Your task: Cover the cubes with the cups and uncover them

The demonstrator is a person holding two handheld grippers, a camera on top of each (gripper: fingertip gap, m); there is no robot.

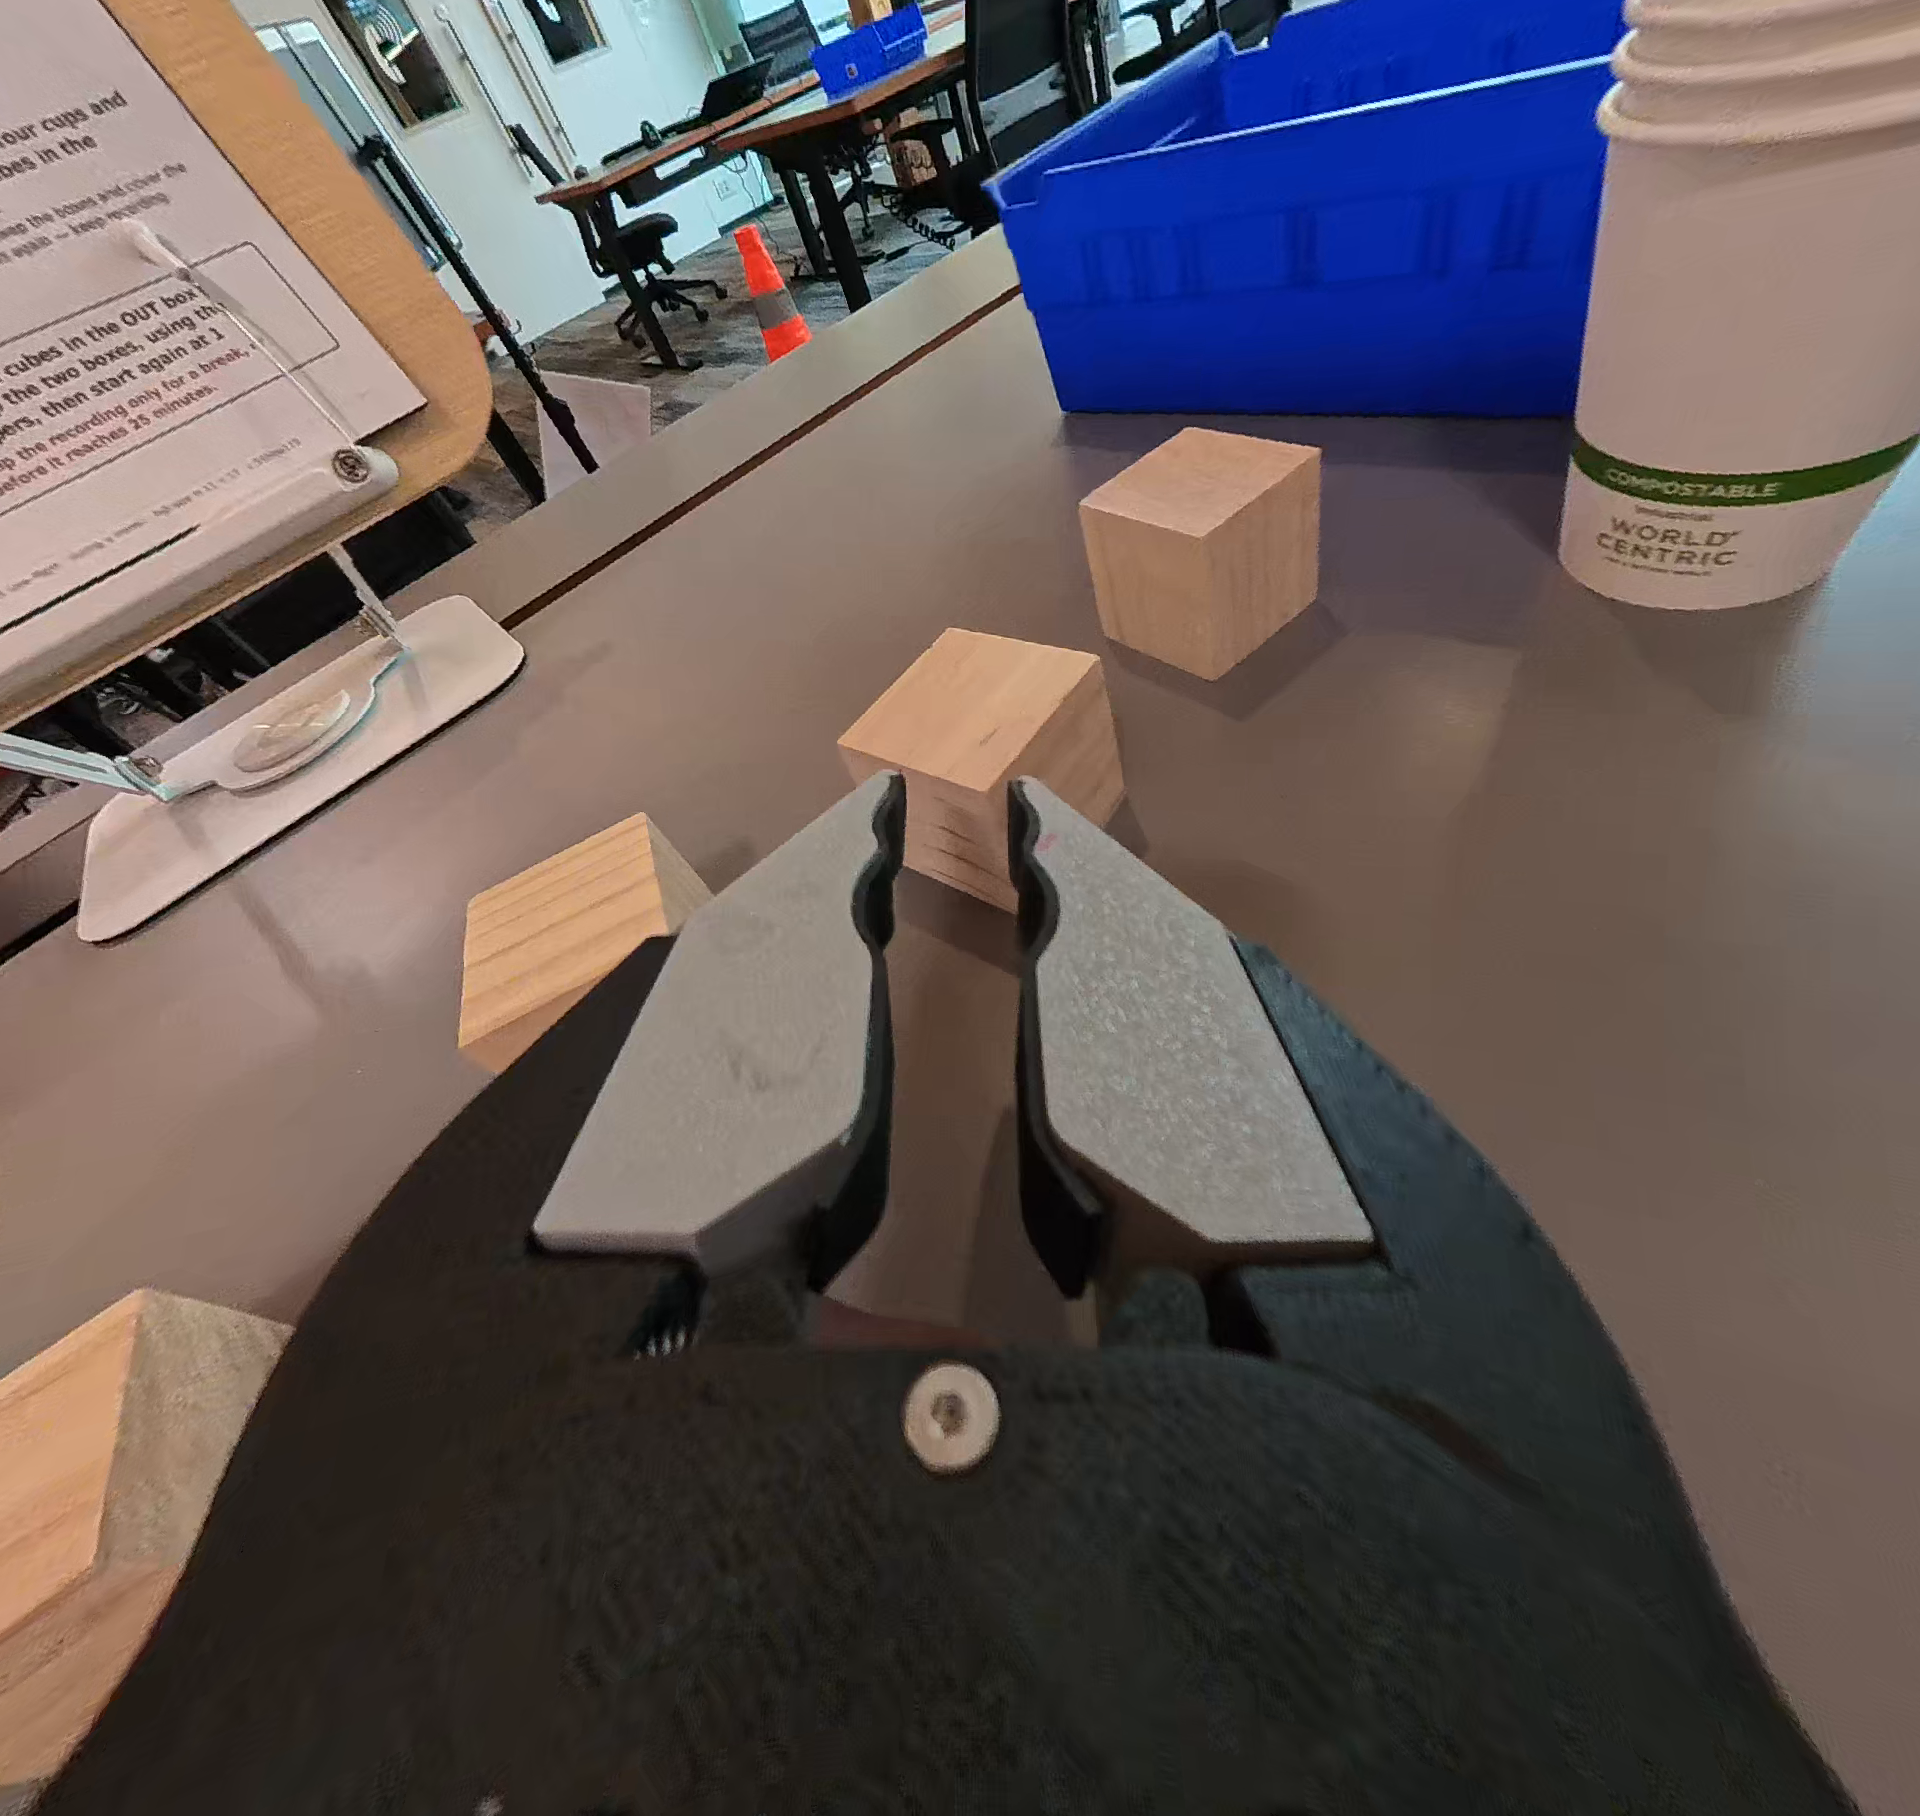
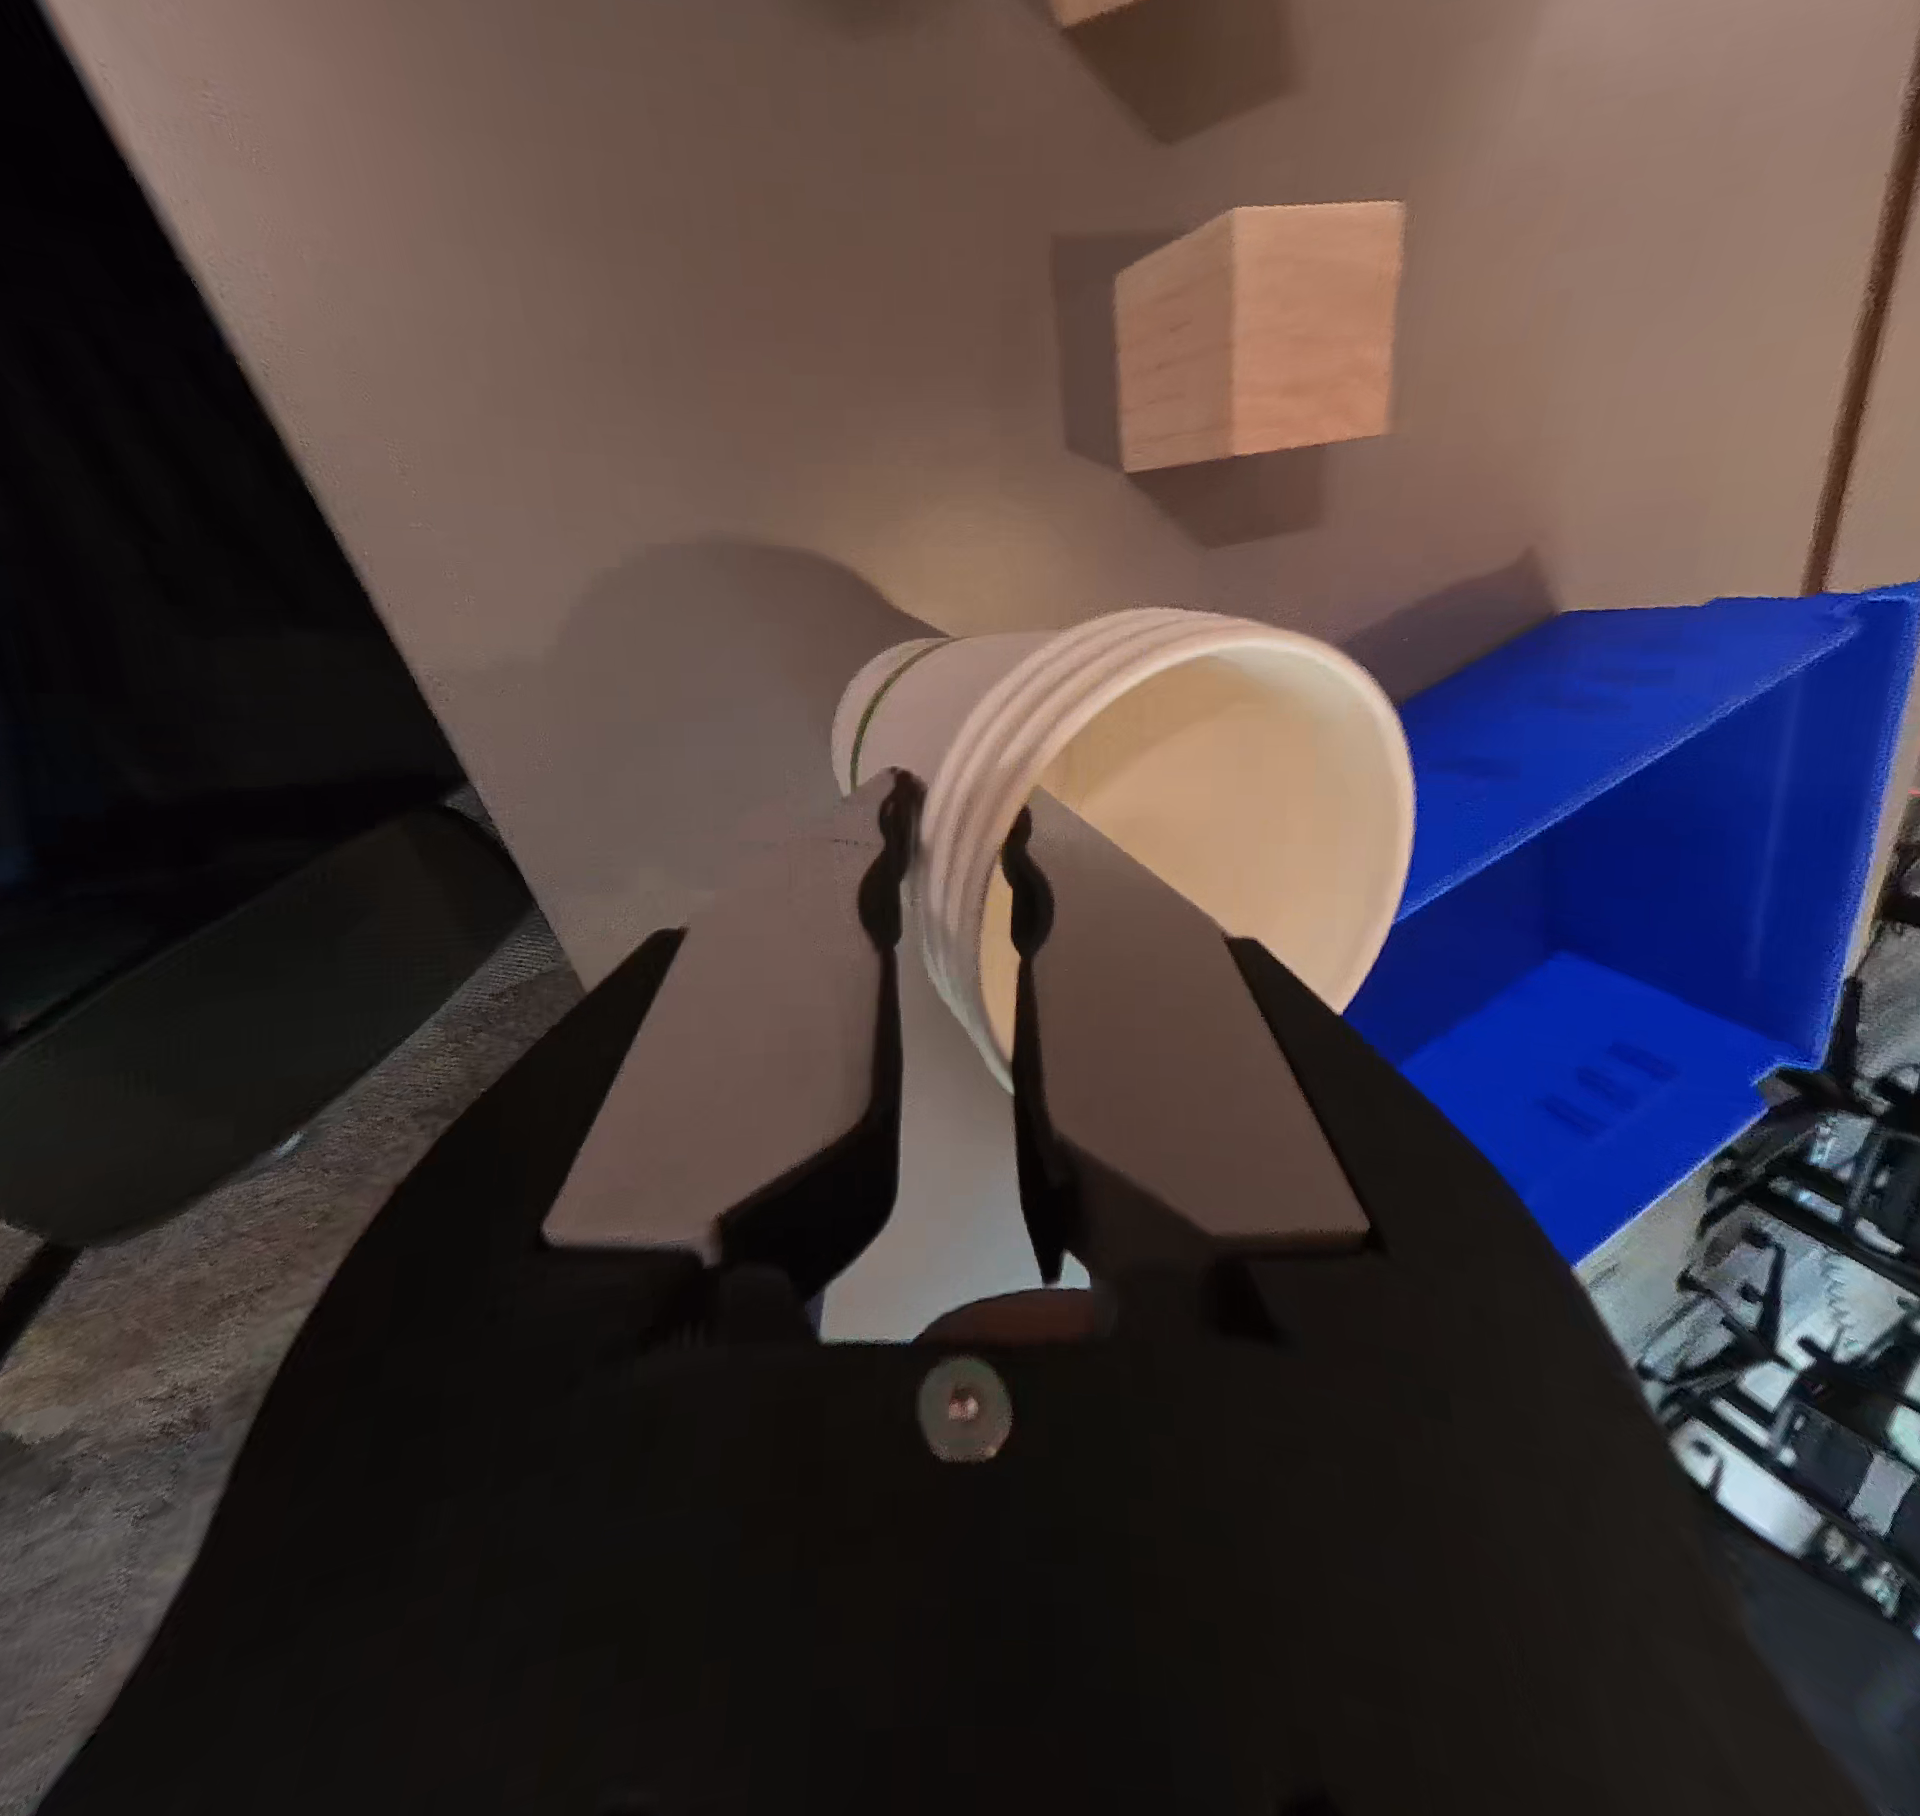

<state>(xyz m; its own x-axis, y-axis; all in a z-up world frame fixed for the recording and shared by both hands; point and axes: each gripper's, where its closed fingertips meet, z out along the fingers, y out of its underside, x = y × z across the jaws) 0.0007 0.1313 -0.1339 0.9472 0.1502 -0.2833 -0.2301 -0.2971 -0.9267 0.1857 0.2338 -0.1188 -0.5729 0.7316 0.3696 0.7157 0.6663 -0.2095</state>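
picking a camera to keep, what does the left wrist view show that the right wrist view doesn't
Only the left wrist view: the left gripper with jaws slightly apart and nothing between them, four wooden cubes, a paper on a stand, an orange cone, desks and chairs behind.

Only the right wrist view: the right gripper straddling the cup stack's rim, and the stack's open mouth.

Both: the stacked white cups, blue bin, cubes, brown table.

Left gripper (image 1: pixel 956 810): matte black housing, two grey wedge-shaped fingers (image 1: pixel 748 1018) edged with wavy black pads; one silver screw (image 1: pixel 951 1418) sits centred behind the fingers. Right gripper (image 2: pixel 961 821): identical.
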